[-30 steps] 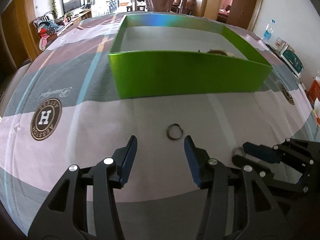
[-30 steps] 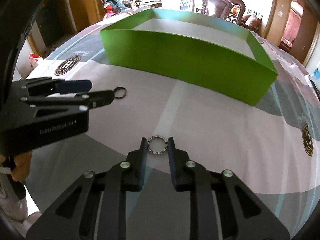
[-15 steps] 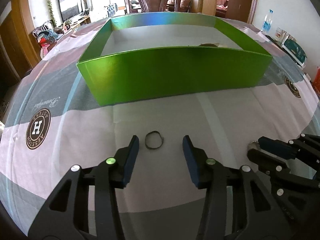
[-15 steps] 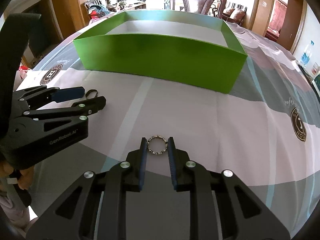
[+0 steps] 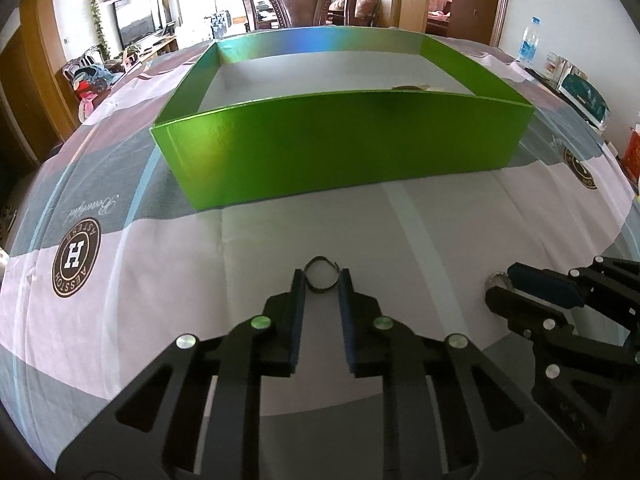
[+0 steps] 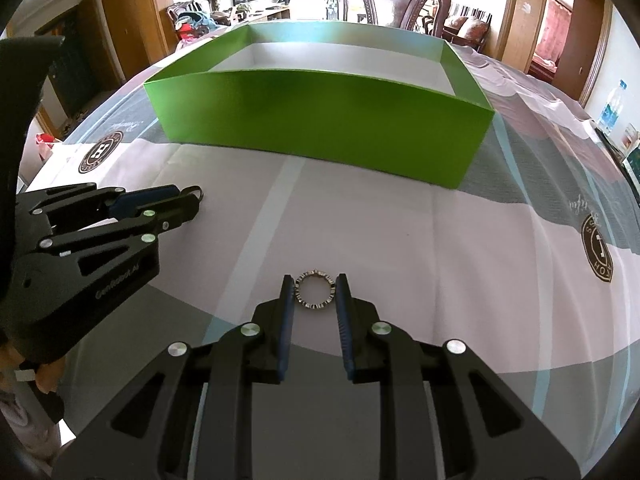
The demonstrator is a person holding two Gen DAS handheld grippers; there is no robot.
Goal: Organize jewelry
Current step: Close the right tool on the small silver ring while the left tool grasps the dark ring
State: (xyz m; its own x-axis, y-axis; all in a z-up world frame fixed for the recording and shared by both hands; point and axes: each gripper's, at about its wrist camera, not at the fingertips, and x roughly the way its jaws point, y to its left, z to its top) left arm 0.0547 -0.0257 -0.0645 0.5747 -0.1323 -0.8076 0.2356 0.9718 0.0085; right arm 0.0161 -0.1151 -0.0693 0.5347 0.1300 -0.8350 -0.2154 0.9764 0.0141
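Left gripper (image 5: 321, 280) just closed onto dark ring (image 5: 320, 279), right gripper (image 6: 315, 290) clamps studded ring (image 6: 315, 290), both ready for green box (image 5: 340, 152).

The big green box (image 5: 344, 152) stands across the cloth (image 5: 420, 232), right ahead of both grippers. Its near wall is tall and blocks the straight way forward; a gripper would have to go over the top. The box is open on top, and most of its white floor is bare. Something small lies near its right wall, too hidden to tell what.

Between the box and the grippers the cloth is bare and flat. The left gripper (image 6: 191, 200) and the right gripper (image 6: 316, 292) sit side by side with a clear strip of cloth between them. A bottle (image 6: 612, 106) stands far off at the right edge.
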